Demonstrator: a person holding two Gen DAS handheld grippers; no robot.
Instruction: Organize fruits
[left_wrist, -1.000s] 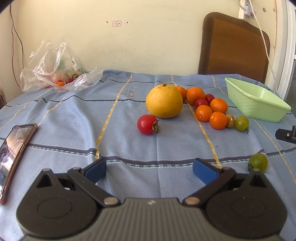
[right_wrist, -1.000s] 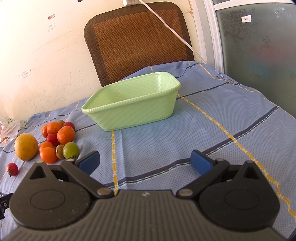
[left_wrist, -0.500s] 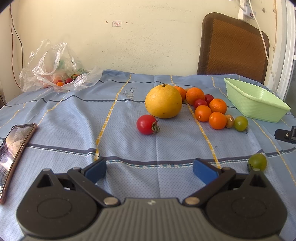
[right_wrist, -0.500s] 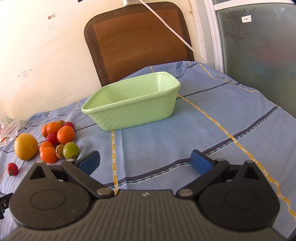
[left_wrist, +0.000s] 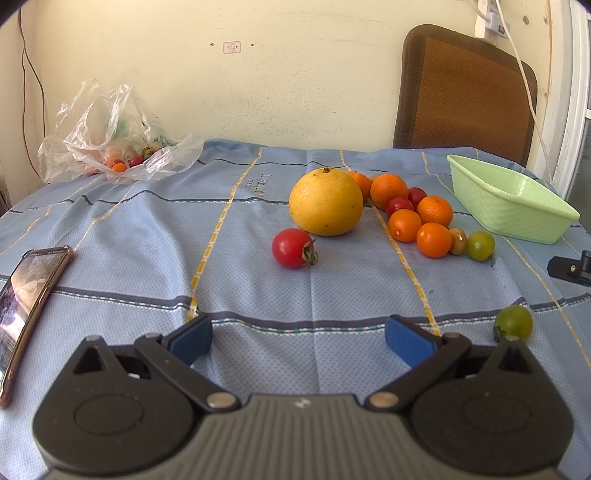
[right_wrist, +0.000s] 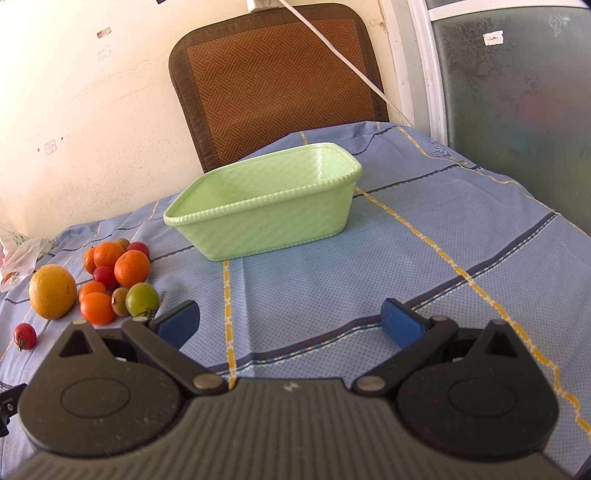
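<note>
Green woven plastic basket (right_wrist: 266, 206) sits empty on the blue-clothed desk (right_wrist: 406, 258) — nothing sorted yet; the big yellow citrus (left_wrist: 325, 202), small oranges (left_wrist: 434, 239) and red tomato (left_wrist: 292, 247) lie loose beside it. Left tool (left_wrist: 299, 341) and right tool (right_wrist: 290, 326) both gape wide, holding nothing.

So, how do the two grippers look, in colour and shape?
Both look the same. The left gripper and the right gripper each have a dark grey ribbed body, two rounded black housings with a circular recess, black linkage arms with silver rivets, and blue pads on the fingers. A small white mark sits on the body. No sleeve or cable shows.
</note>
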